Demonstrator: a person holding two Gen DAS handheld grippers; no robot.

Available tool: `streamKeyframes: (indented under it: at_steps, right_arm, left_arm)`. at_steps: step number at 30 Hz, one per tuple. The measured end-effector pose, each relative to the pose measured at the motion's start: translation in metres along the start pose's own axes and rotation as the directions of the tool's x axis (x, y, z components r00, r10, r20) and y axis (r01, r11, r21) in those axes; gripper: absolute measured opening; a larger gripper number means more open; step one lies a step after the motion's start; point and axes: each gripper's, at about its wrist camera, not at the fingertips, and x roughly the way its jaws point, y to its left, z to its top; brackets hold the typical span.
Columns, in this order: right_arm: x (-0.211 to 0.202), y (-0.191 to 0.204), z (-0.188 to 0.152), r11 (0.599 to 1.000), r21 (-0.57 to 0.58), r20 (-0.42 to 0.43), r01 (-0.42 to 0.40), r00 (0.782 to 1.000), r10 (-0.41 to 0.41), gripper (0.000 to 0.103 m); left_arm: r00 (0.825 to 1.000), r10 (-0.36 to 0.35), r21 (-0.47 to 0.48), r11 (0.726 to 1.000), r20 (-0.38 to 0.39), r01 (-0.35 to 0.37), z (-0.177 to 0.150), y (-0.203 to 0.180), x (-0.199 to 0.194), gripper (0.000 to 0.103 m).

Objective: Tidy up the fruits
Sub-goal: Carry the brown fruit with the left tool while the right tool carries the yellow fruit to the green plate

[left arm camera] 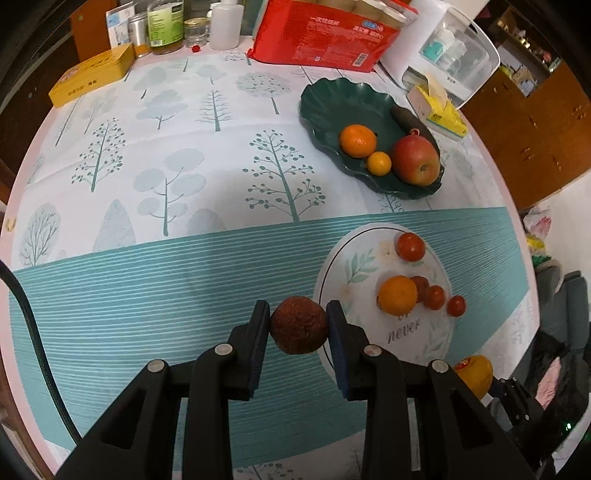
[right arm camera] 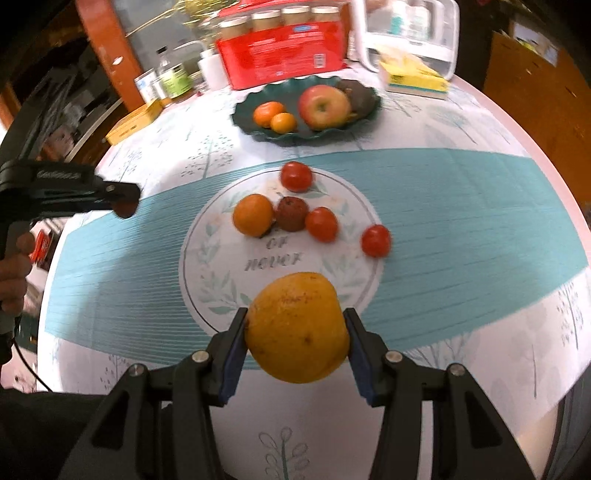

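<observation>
My left gripper (left arm camera: 298,325) is shut on a brown wrinkled round fruit (left arm camera: 298,326), held above the table left of the white plate (left arm camera: 336,266). My right gripper (right arm camera: 295,328) is shut on a large yellow-orange citrus (right arm camera: 297,326), held over the near rim of the white plate (right arm camera: 195,243); the citrus also shows in the left wrist view (left arm camera: 476,373). The plate holds an orange (right arm camera: 253,215), a brown fruit (right arm camera: 291,213) and three tomatoes (right arm camera: 321,224). A dark green bowl (right arm camera: 258,131) farther back holds an apple (right arm camera: 323,106), two small oranges (right arm camera: 268,112) and an avocado (right arm camera: 356,96).
At the table's far edge stand a red package (left arm camera: 321,33), jars and bottles (left arm camera: 166,26), a yellow tin (left arm camera: 92,74), a yellow tissue box (left arm camera: 437,109) and a white appliance (left arm camera: 454,51). The left gripper's body (right arm camera: 70,184) shows at the left in the right wrist view.
</observation>
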Motion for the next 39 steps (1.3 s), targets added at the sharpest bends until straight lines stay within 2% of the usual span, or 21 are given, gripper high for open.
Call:
streamKeyframes:
  at_steps: [6, 9, 17, 23, 32, 39]
  right_arm:
    - [-0.011, -0.025, 0.013, 0.998, 0.047, -0.021, 0.042, 0.999, -0.041, 0.050]
    - [-0.019, -0.039, 0.029, 0.998, 0.048, -0.005, 0.034, 0.999, -0.034, 0.050]
    - [-0.035, -0.077, 0.097, 1.000, 0.023, 0.052, 0.019, 0.998, -0.020, 0.050]
    - [-0.045, -0.092, 0.159, 0.999, -0.046, 0.120, 0.004, 0.993, 0.002, 0.050]
    - [-0.046, -0.098, 0.242, 0.988, -0.146, 0.194, -0.054, 0.977, 0.083, 0.050]
    - [-0.022, -0.089, 0.280, 0.972, -0.213, 0.196, -0.102, 0.970, 0.145, 0.050]
  left_arm:
    - [1.000, 0.021, -0.028, 0.999, 0.017, -0.020, 0.006, 0.009, -0.019, 0.030]
    - [0.998, 0.044, -0.040, 0.998, 0.042, -0.042, 0.010, 0.011, -0.032, 0.030]
    - [0.992, 0.092, -0.099, 0.992, 0.089, -0.083, 0.033, 0.006, -0.065, 0.030]
    - [0.978, 0.147, -0.149, 0.981, 0.146, -0.125, 0.062, -0.014, -0.084, 0.030]
    - [0.964, 0.185, -0.190, 0.970, 0.192, -0.149, 0.106, -0.050, -0.087, 0.030]
    - [0.959, 0.191, -0.201, 0.968, 0.210, -0.149, 0.135, -0.078, -0.070, 0.030]
